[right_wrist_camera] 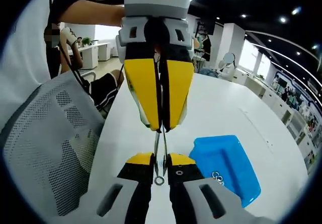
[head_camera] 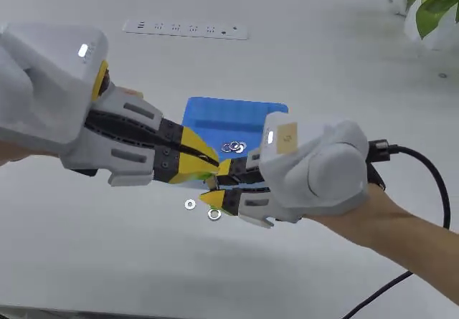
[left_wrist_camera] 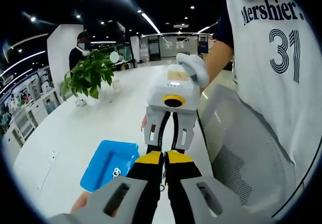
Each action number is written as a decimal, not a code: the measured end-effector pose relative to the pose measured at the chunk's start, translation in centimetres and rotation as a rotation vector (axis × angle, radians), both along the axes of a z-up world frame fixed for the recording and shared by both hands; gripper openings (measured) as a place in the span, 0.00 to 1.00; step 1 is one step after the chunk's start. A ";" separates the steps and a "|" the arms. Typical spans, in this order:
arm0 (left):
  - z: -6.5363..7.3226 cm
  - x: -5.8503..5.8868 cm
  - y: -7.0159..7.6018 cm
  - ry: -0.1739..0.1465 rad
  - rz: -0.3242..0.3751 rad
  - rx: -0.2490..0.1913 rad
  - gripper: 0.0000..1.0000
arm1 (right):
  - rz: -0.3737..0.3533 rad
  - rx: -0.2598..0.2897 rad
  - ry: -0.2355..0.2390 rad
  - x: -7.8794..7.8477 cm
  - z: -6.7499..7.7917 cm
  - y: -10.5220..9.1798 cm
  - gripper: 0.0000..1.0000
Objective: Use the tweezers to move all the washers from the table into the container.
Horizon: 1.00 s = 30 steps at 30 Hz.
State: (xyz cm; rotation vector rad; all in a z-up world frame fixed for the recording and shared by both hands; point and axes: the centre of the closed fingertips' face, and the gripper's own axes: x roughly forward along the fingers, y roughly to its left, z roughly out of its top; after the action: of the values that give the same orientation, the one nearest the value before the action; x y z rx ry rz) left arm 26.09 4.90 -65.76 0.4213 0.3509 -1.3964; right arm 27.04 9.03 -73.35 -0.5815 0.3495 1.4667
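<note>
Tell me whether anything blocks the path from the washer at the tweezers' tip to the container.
Nothing visible does. The washer at the tweezers' tip sits between the jaws of the right tool; beyond them only bare table lies before the open container.

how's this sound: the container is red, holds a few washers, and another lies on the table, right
No, the container is blue, not red, as the head view shows. It holds a few washers, and another lies on the table.
</note>
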 end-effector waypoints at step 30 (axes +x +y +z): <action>-5.0 1.3 1.2 0.098 0.056 0.002 0.05 | -0.011 -0.061 0.085 0.3 -5.1 0.8 0.12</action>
State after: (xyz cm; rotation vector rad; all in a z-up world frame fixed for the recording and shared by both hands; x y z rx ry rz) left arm 27.37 6.06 -70.77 0.3427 0.4412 -1.3655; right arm 27.32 9.82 -78.44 -0.5665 0.4644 1.4767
